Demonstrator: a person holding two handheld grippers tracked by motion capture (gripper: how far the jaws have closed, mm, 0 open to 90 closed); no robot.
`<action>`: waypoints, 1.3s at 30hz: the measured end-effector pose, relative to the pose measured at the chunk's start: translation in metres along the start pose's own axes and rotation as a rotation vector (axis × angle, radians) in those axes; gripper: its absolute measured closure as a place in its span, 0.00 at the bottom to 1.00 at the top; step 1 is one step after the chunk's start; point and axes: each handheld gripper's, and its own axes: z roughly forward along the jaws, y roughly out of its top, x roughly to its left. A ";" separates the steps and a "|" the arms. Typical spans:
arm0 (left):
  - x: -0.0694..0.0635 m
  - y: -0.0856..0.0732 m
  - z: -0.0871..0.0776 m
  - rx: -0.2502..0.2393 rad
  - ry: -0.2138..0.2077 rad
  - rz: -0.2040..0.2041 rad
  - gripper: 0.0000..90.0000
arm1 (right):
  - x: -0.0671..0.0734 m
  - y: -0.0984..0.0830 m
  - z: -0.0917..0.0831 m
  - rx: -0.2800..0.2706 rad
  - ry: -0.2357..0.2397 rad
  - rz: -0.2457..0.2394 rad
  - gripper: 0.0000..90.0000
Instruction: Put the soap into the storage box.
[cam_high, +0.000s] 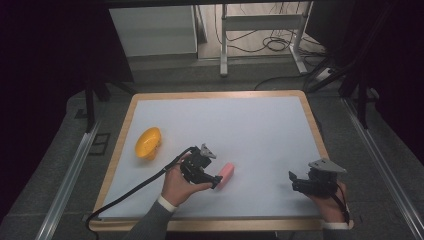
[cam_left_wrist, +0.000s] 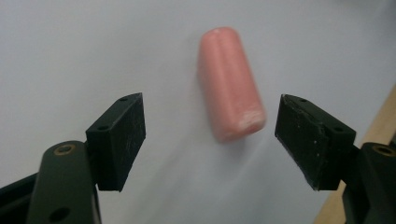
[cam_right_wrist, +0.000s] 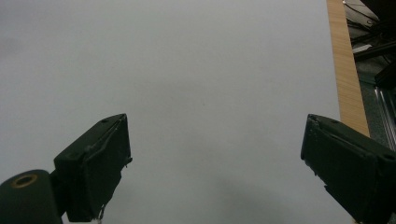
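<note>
A pink cylinder-shaped block (cam_high: 227, 174) lies flat on the white table sheet (cam_high: 240, 130), near the front middle. My left gripper (cam_high: 216, 182) is right beside it, held low over the sheet. In the left gripper view the pink block (cam_left_wrist: 229, 84) lies just ahead of the gripper (cam_left_wrist: 210, 140), between the lines of its wide-open black jaws, untouched. My right gripper (cam_high: 292, 181) hovers near the front right of the table. In the right gripper view that gripper (cam_right_wrist: 215, 168) is open with only bare white sheet between its jaws.
A yellow bowl (cam_high: 148, 143) lies tipped on its side at the left of the sheet. The wooden table edge (cam_high: 315, 125) frames the sheet, also seen as a wooden strip (cam_right_wrist: 348, 70). A black cable (cam_high: 130, 192) trails off the left gripper toward the front left.
</note>
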 end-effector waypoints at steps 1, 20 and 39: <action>0.000 0.001 0.002 -0.001 -0.001 -0.004 0.28 | 0.000 0.000 0.000 0.000 0.000 0.000 0.09; 0.005 0.007 0.024 0.007 -0.032 -0.064 0.30 | -0.002 0.000 -0.001 -0.002 -0.003 0.002 0.09; -0.004 0.019 0.055 0.083 -0.001 -0.049 0.41 | -0.004 0.000 -0.002 -0.002 -0.010 0.009 0.09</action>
